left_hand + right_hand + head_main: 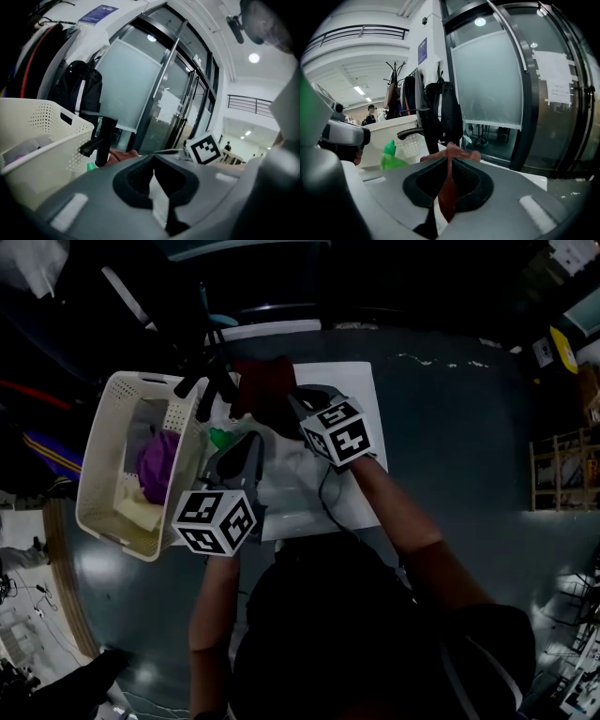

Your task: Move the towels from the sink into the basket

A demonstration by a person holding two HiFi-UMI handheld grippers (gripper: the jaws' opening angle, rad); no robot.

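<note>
A dark red towel [262, 385] lies bunched on the white sink unit [352, 381], beside the black faucet [211, 381]. My right gripper [292, 399] is shut on this red towel [457, 152]; a fold of it runs down between the jaws of the right gripper [447, 161]. My left gripper [248, 442] is nearer me, between the basket and the towel. In its own view the left gripper [152, 159] has its jaws together with nothing in them. The cream basket [98, 446] stands at the left, holding a purple towel [157, 460] and a pale yellow one [141, 512].
A green bottle [217, 437] stands between the basket [42, 140] and the faucet [104, 140]. Glass doors and a coat rack with dark jackets [440, 108] rise behind the sink. The floor around is dark grey.
</note>
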